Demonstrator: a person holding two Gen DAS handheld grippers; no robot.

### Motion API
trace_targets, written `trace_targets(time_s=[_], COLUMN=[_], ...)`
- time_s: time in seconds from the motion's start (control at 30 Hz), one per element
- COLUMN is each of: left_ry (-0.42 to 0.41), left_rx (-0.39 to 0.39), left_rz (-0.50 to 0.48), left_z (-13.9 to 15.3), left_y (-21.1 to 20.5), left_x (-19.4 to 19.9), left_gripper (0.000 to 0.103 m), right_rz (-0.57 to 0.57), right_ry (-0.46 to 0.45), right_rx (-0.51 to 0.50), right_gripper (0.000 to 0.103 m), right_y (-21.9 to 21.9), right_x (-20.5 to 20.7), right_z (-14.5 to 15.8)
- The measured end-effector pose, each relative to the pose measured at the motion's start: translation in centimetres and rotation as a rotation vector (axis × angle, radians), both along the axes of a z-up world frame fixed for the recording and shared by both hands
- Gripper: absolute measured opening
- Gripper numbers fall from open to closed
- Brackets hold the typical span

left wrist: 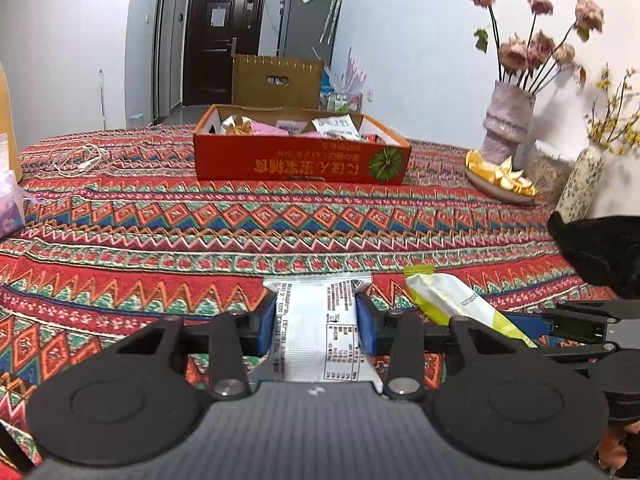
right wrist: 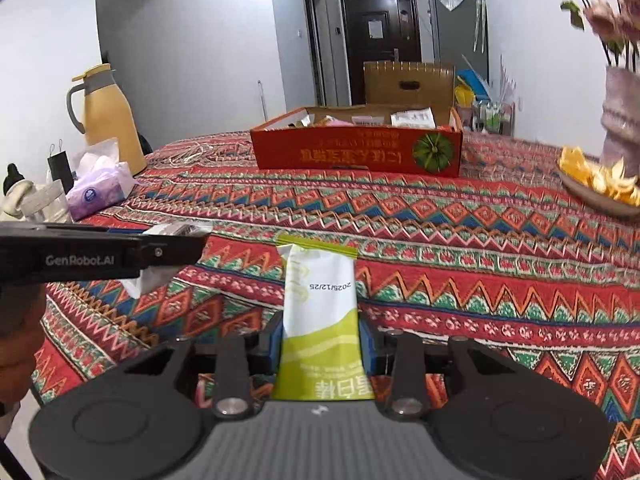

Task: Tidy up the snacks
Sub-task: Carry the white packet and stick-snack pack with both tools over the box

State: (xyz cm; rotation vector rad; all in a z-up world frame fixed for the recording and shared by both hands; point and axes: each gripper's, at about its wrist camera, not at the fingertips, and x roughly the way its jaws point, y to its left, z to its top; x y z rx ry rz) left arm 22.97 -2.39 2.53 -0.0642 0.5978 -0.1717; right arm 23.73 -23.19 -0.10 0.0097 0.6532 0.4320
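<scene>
My left gripper (left wrist: 317, 316) is shut on a white snack packet (left wrist: 316, 340) with black print, held above the patterned tablecloth (left wrist: 200, 220). My right gripper (right wrist: 320, 344) is shut on a green-and-white snack packet (right wrist: 320, 300) that stands up between its blue pads. In the left wrist view that green packet (left wrist: 452, 300) hangs just right of the white one. In the right wrist view the left gripper (right wrist: 172, 248) shows at the left edge. A red cardboard box (left wrist: 300, 160) (right wrist: 356, 152) holding several snacks sits further back on the table.
A plate of orange peel (left wrist: 500, 184) and two vases (left wrist: 506, 124) stand at the right. A tissue pack (right wrist: 96, 192) and a yellow thermos (right wrist: 108, 120) are at the left edge. A white cable (left wrist: 80, 160) lies left of the box. A black sleeve (left wrist: 600, 248) intrudes at right.
</scene>
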Motion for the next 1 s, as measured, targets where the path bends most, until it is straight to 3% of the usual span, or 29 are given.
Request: trace_targets(time_s=[0.17, 0.33, 0.47, 0.6, 0.83, 1.0], left_ry=[-0.042, -0.158, -0.236, -0.226, -0.121, -0.075], left_rx=[-0.012, 0.029, 0.052, 0.008, -0.048, 0.003], left_rz=[-0.005, -0.048, -0.049, -0.023, 0.053, 0.123], left_z=[1.7, 6.0, 9.4, 11.2, 8.4, 4.4], left_y=[1.2, 1.9, 2.7, 3.8, 4.7, 5.0], left_x=[0.9, 3.4, 7.5, 14.1, 26.9, 32.9], left_gripper=[0.041, 0.041, 0.041, 0.041, 0.041, 0.041], right_rz=[0.007, 0.021, 0.039, 0.039, -0.011, -0.120], right_ry=[-0.010, -0.118, -0.212, -0.263, -0.238, -0.196], right_rx=[0.098, 0.044, -0.008, -0.036, 0.037, -0.043], right_gripper=[0.036, 0.036, 0.036, 0.036, 0.036, 0.036], right_y=[-0.1, 0.3, 0.8, 1.0, 1.6, 2.2], right_x=[0.7, 3.4, 7.6, 13.4, 25.9, 33.8], right_z=[2.3, 6.1, 9.3, 11.2, 10.2, 6.1])
